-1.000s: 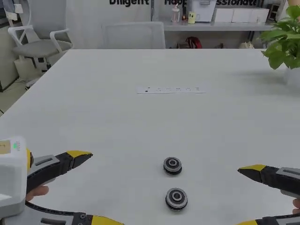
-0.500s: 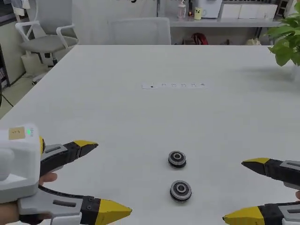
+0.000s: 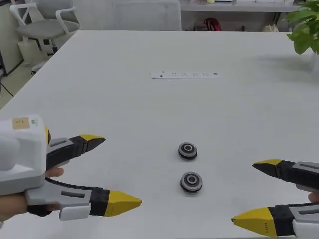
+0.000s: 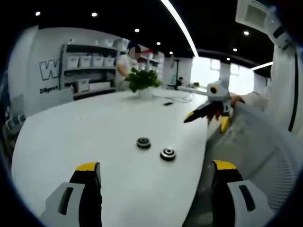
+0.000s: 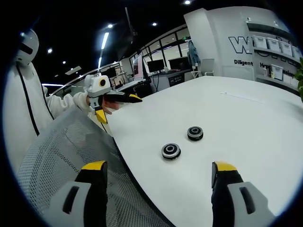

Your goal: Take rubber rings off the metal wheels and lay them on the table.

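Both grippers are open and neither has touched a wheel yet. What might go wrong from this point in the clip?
1. The near wheel lies loose on the smooth table; a pinch from the pointed tips may slide it away.
2. In the right gripper view it sits close to the table edge, so a slip might knock it off.
3. The far wheel lies close by; the wide-open left gripper or right gripper might bump it.
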The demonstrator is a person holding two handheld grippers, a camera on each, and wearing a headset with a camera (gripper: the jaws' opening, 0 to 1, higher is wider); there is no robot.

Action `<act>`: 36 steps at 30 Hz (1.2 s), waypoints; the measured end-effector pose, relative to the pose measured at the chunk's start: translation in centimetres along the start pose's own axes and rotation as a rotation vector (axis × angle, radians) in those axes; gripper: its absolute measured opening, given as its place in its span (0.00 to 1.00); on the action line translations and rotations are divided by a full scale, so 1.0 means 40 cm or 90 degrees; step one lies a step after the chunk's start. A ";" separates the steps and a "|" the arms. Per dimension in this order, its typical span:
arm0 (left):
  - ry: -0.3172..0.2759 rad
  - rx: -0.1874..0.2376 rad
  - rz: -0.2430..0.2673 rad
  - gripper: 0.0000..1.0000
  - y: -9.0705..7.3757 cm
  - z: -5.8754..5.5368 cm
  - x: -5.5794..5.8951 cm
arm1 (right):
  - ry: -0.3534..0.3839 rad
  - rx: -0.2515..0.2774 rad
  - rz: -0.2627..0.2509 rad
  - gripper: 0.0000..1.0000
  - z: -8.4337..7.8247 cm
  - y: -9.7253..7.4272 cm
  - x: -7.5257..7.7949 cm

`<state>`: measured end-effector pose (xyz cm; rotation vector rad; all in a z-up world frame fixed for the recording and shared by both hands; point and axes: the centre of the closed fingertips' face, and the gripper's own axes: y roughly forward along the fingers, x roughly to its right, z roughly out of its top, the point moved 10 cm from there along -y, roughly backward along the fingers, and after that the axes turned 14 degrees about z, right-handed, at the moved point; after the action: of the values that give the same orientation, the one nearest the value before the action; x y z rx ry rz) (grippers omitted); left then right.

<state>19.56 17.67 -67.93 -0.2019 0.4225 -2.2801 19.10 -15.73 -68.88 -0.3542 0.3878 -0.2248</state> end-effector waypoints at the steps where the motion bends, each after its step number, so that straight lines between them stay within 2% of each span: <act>1: -0.002 -0.002 -0.001 0.98 0.000 -0.002 0.000 | 0.001 0.000 -0.002 0.89 0.000 -0.001 0.001; 15: -0.007 -0.011 -0.017 0.98 0.002 -0.011 0.010 | 0.029 -0.005 0.000 0.88 -0.010 0.002 0.005; 29: 0.003 -0.009 -0.026 0.98 0.004 -0.006 0.006 | 0.024 -0.013 -0.008 0.88 -0.003 -0.005 0.016; 36: 0.004 -0.010 -0.023 0.98 0.003 -0.007 0.002 | 0.023 -0.017 -0.001 0.88 -0.001 -0.002 0.029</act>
<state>19.52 17.59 -68.25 -0.2116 0.4441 -2.3133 20.10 -16.12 -69.27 -0.3768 0.4258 -0.2275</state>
